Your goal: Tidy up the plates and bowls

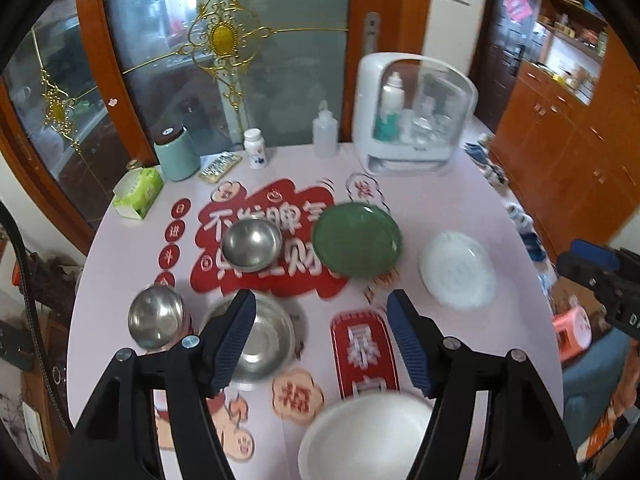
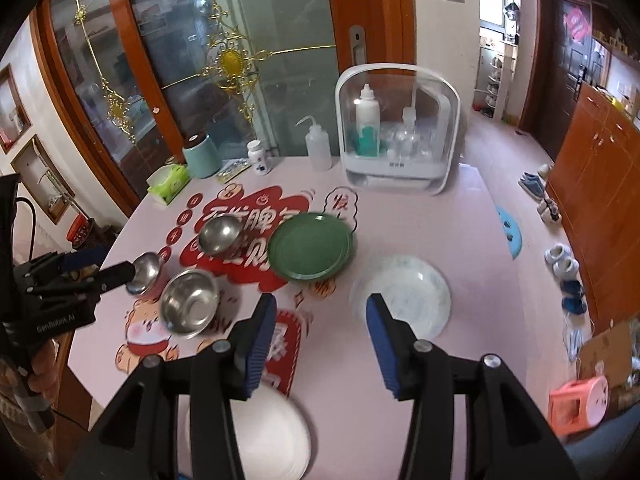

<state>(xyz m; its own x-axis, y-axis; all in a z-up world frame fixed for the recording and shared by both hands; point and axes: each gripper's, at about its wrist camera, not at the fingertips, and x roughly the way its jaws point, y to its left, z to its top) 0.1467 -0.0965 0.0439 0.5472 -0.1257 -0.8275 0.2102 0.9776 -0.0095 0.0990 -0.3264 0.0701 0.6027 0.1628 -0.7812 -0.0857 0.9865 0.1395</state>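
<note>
Left wrist view: the left gripper [image 1: 322,344] is held above the pink table [image 1: 460,360] with its jaws apart and nothing between them, and in the right wrist view the right gripper [image 2: 320,340] is likewise seen with jaws apart and empty. 3 steel bowls are spread on the left half of the table: a large steel bowl [image 1: 260,340] just under the left finger, a small steel bowl [image 1: 156,316] beside it toward the left edge, and a mid-size steel bowl [image 1: 252,244] further back. A green plate [image 1: 356,242] lies just beside that far bowl, a glass plate [image 1: 456,268] sits apart to the right, and a white plate [image 1: 368,432] lies at the near edge. No piece appears to be stacked yet, so a pick seems to be the step in hand. It is judged that each bowl is best taken by its rim with 1 finger inside, and each plate by a rim lifted only slightly before being carried. The small steel bowl and the white plate lie close to table edges, so an outward push is to be avoided. Open room is offered by the middle of the table; the white cabinet [image 1: 412,120] and the bottles at the back are to be kept clear of.
</note>
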